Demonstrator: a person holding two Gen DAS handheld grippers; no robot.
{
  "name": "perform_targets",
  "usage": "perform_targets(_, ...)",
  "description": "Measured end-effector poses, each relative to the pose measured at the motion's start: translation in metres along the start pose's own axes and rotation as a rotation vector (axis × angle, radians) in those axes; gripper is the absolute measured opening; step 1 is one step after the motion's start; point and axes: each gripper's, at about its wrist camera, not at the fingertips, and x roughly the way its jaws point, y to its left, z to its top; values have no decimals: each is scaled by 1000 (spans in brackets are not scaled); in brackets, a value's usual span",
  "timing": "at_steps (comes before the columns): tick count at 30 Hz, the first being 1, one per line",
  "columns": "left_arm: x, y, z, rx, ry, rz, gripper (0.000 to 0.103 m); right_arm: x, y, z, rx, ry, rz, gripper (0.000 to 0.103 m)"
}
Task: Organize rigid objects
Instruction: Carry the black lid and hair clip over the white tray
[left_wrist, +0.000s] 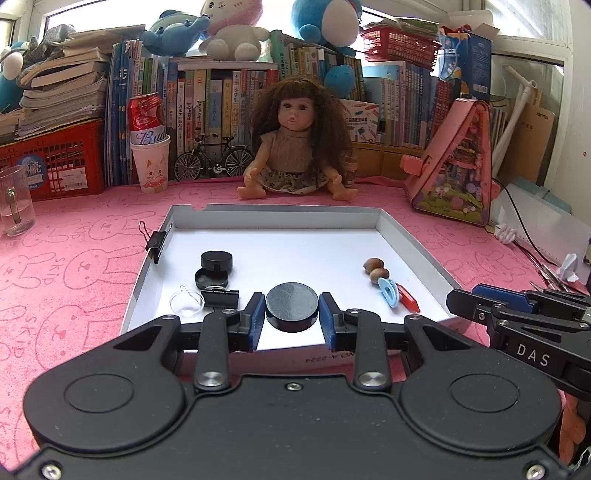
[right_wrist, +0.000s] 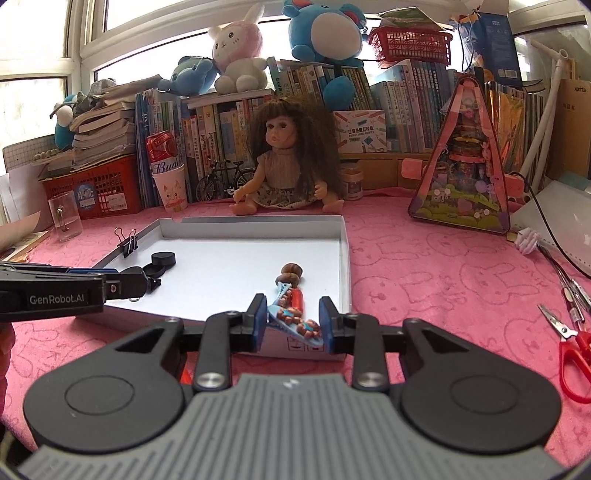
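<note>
matt black plastic puck (left_wrist: 292, 307), white card tray (left_wrist: 413, 236), pink towelling cloth (left_wrist: 74, 266), clear glass mug (left_wrist: 14, 201)

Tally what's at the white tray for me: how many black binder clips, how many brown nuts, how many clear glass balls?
Black binder clips: 2
Brown nuts: 2
Clear glass ball: 1
Total: 5

Glass mug (left_wrist: 14, 201) cut by the left-wrist frame edge at nine o'clock, red scissors (right_wrist: 576, 354) cropped at three o'clock in the right-wrist view, left gripper (right_wrist: 147, 282) tips hiding the tray (right_wrist: 345, 258) contents behind them, book spines' print too small to read.
</note>
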Motion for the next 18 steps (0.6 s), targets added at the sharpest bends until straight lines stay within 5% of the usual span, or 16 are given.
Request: perform_targets(18,36,10,10,-35,17,39,30,35,12,20,-13,28,46,35)
